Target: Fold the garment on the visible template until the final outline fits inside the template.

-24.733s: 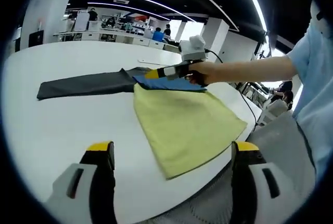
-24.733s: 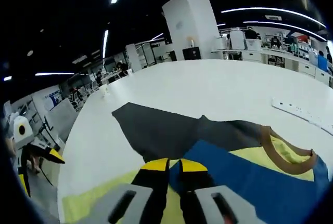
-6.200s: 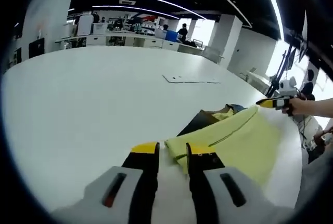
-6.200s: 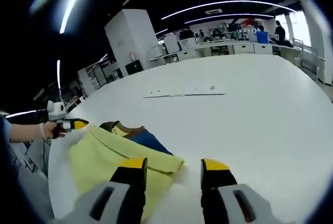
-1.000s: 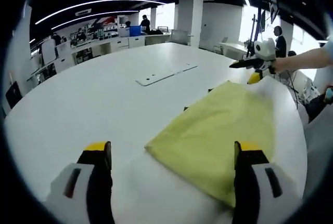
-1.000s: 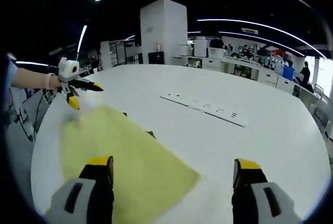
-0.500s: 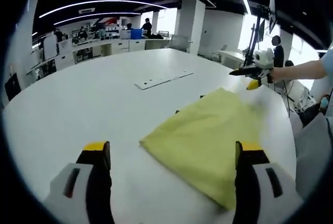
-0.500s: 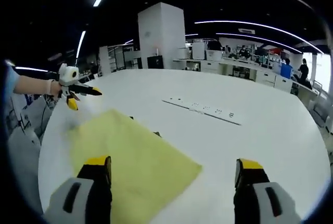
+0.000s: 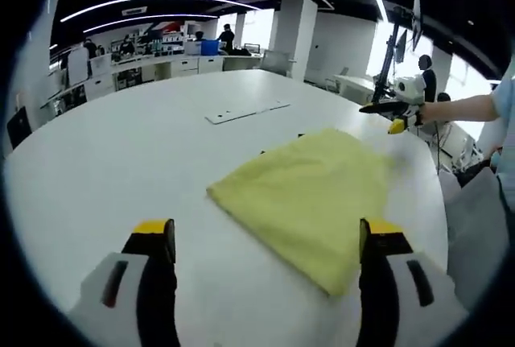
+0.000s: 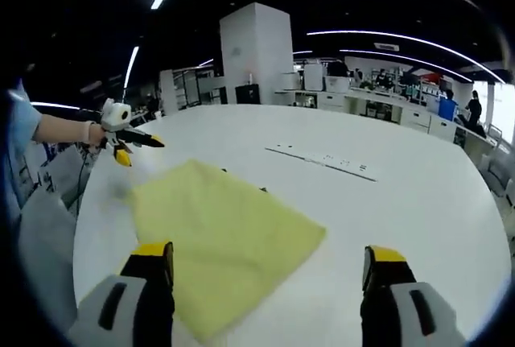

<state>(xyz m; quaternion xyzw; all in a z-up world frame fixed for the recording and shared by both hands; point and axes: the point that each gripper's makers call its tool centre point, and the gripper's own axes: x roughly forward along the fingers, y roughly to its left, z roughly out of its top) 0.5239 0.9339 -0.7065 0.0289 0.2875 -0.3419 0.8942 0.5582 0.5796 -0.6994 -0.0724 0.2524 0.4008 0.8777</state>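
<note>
Flat on a large, smooth white table lies a folded yellow-green garment, a soft matte cloth pressed into a four-sided, roughly diamond-like shape with crisp edges and one pointed corner. In the left gripper view that corner points toward the left, and the long axis runs from the near right of the picture toward the far middle. In the right gripper view the same garment sits left of centre, its sharp corner pointing right, with small dark bits of fabric peeking out at its far edge.

Neither gripper touches the cloth. The left gripper has its grey, yellow-tipped jaws spread wide apart, holding nothing, just on the near side of the garment. The right gripper is likewise spread wide and empty; the cloth's near edge runs up to its left jaw. Each gripper also appears in the other's view, held in a hand above the garment's far side.

Beyond the garment, a thin white strip lies flat on the table.
</note>
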